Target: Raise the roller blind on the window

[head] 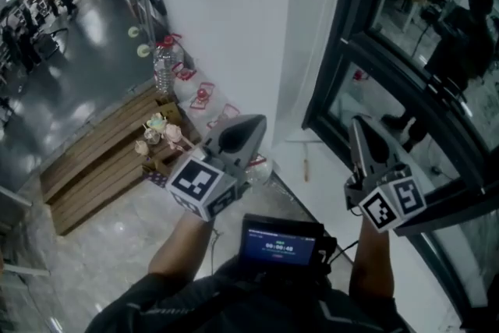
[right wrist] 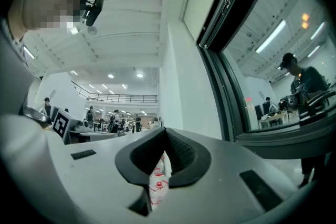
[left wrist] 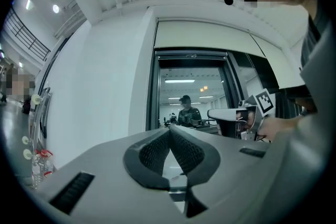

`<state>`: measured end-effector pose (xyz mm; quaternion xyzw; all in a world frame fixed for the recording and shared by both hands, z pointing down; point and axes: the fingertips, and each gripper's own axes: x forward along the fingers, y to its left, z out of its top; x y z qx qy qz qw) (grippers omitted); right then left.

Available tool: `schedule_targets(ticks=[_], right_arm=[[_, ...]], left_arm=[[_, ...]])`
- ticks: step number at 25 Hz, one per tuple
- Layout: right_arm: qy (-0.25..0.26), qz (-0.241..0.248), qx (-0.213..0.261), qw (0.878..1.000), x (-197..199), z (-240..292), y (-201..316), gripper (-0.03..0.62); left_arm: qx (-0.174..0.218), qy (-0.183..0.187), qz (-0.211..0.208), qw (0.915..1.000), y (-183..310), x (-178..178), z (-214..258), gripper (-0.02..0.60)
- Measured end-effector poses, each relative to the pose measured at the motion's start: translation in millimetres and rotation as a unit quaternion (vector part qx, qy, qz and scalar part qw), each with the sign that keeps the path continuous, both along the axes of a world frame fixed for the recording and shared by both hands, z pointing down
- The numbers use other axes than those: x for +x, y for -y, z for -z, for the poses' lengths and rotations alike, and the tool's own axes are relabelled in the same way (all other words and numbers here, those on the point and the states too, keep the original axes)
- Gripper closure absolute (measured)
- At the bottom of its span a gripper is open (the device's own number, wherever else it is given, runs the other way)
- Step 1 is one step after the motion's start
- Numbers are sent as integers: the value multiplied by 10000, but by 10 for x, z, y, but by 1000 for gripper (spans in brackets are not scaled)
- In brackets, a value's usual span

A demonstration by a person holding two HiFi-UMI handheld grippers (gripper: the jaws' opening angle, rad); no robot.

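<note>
In the head view the dark-framed window runs up the right side, above a white sill. Both grippers are held level in front of it, apart from the frame. My left gripper is shut with nothing between its pads. My right gripper is nearer the glass and also shut and empty. The left gripper view faces the window, with a pale panel above the glass that may be the blind; my right gripper shows beside it. No pull cord is visible.
A white wall pillar stands left of the window. Water bottles and wooden pallets with small items lie on the floor below left. A thin stick rests on the sill. People are behind the glass.
</note>
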<state>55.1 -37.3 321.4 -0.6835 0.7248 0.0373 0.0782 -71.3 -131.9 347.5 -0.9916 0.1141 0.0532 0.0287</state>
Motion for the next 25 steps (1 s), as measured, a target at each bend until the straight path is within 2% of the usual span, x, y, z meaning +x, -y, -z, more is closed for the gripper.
schedule_targets(ticks=[5, 13, 25], right_arm=[[16, 178, -74, 9998, 73, -32, -196, 585], [48, 283, -25, 9996, 372, -80, -434, 585], [95, 289, -24, 9995, 632, -113, -466, 585]], left_arm=[[-34, 46, 146, 9999, -255, 111, 14, 586], [36, 88, 147, 9998, -563, 477, 10, 586], [-76, 186, 265, 9994, -598, 719, -23, 586]])
